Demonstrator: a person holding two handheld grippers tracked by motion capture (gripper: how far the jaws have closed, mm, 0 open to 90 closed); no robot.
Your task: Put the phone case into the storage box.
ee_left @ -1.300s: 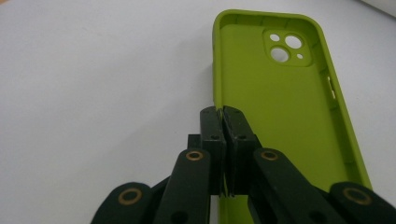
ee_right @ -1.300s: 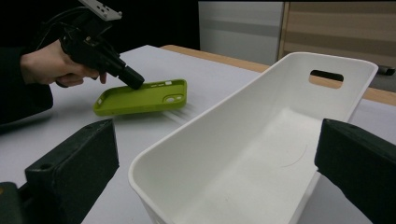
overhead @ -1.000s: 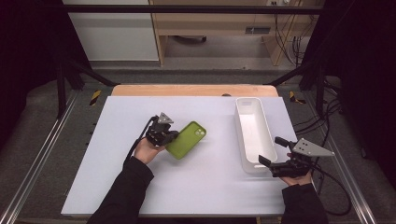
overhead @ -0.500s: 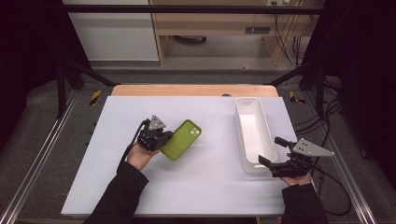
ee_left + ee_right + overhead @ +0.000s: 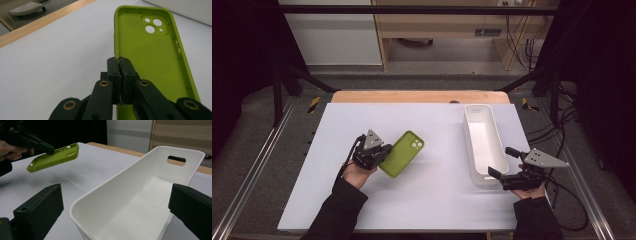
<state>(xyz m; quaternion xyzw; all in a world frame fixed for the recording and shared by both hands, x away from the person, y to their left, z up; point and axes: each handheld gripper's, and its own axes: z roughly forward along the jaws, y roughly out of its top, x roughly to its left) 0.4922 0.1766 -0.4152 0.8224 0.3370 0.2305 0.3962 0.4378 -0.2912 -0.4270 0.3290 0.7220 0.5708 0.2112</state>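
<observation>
Left gripper view: left tool (image 5: 119,65) clamps green phone case (image 5: 150,55) side wall, seemingly off table.

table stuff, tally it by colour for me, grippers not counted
green: 1, the phone case held above the table in the left gripper
white: 1, the long bin near the right gripper
total: 2

My white tabletop (image 5: 432,200) has a wood strip (image 5: 419,96) at its far edge. Grey floor (image 5: 257,165) around it, black frame bars (image 5: 412,9), wooden furniture (image 5: 447,30) and a white panel (image 5: 332,35) behind, dim room.
</observation>
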